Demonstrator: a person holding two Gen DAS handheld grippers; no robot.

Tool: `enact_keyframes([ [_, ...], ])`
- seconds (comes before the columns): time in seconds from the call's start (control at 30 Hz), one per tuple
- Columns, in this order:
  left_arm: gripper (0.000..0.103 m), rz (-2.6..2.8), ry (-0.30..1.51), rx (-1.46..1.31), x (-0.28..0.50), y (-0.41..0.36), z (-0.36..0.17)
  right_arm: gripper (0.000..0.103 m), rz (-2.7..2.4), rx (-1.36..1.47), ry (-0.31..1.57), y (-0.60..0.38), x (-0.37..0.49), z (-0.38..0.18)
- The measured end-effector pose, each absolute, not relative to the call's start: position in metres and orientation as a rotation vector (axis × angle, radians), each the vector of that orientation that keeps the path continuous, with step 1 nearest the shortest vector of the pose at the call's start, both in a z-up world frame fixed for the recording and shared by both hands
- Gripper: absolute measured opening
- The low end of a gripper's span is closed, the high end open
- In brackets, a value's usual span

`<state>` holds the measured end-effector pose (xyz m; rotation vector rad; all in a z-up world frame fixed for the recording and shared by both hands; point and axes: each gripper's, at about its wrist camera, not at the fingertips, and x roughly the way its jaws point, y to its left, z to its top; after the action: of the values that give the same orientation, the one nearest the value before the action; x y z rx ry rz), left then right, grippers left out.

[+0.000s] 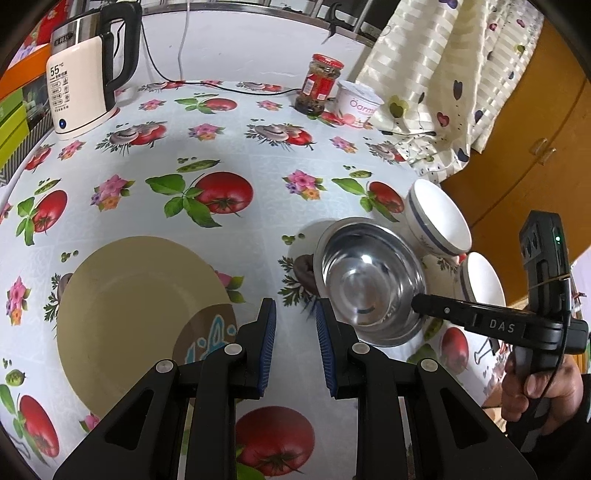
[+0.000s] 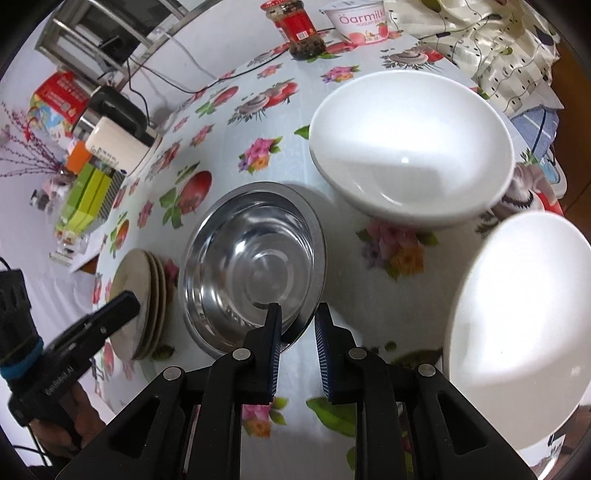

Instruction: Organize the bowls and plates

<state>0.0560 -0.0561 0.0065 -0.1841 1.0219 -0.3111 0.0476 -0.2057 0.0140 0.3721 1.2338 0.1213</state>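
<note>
On your far left sits the kettle, with the plates stacked nearer you on the tablecloth. Your left gripper hangs open and empty just right of them. Next is the steel bowl: your right gripper is open, its jaws straddling the near rim. Two white bowls stand to its right.

The kettle at upper left shows "55°C"; the yogurt tub reads "Öarmilk"; the right gripper bears "DAS".
</note>
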Motion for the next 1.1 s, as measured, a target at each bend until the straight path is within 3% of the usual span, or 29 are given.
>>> enact_keyframes([
  [0.2, 0.024, -0.311, 1.000, -0.179, 0.048, -0.056, 0.015, 0.024, 0.115, 0.347, 1.231, -0.207, 0.039, 0.016],
  [0.37, 0.024, -0.315, 0.984, -0.178, 0.041, -0.058, 0.023, 0.042, 0.123, 0.325, 1.214, -0.205, 0.031, 0.024],
  [1.1, 0.024, -0.387, 0.888, -0.167, 0.029, -0.075, 0.058, 0.043, 0.111, 0.120, 0.980, -0.187, -0.006, 0.110],
])
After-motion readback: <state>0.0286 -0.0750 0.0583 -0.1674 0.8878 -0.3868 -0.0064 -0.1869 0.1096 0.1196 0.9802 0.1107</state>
